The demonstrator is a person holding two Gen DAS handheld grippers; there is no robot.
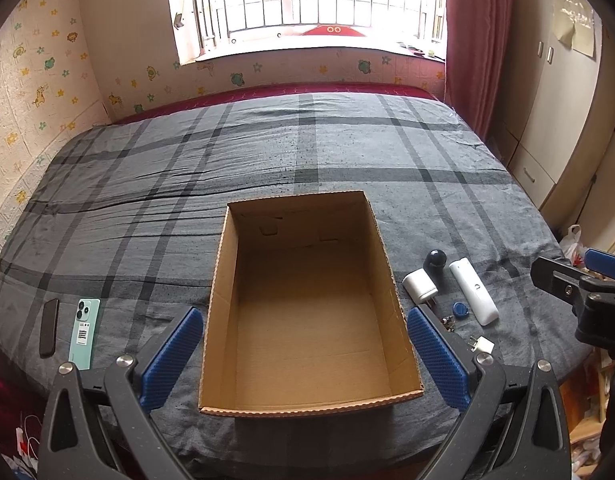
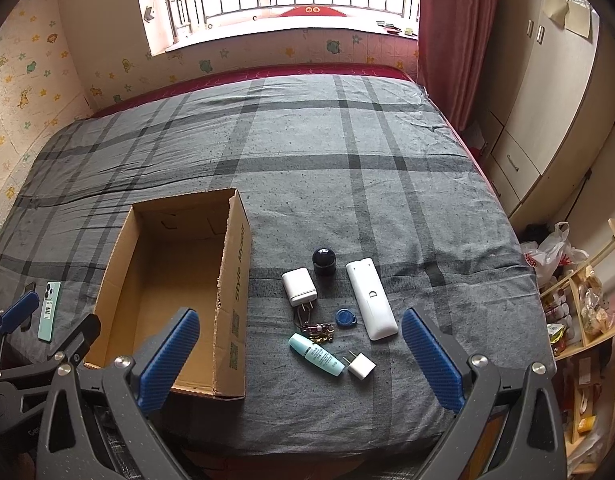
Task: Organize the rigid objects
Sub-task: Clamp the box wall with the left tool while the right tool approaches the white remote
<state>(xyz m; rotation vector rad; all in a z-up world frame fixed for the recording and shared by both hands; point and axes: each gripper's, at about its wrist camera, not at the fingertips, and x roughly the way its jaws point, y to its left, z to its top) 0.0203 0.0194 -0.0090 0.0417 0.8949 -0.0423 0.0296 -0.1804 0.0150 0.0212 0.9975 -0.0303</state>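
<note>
A: Progress? Nothing is seen packed yet; the cardboard box [image 2: 175, 292] is empty.

B: Left of box: two phones [image 1: 84, 332]. Right of box: chargers [image 2: 299, 286], remote [image 2: 371, 300], tube [image 2: 316, 354], keys, unsorted. Left gripper [image 1: 305, 354] and right gripper [image 2: 301, 354] are spread wide, nothing held.

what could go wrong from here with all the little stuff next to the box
The keys lie tangled against the white charger and the teal tube, so grabbing one may drag the others. The round black ball could roll on the soft bedsheet. The light cardboard box may shift if a tool bumps it.
</note>
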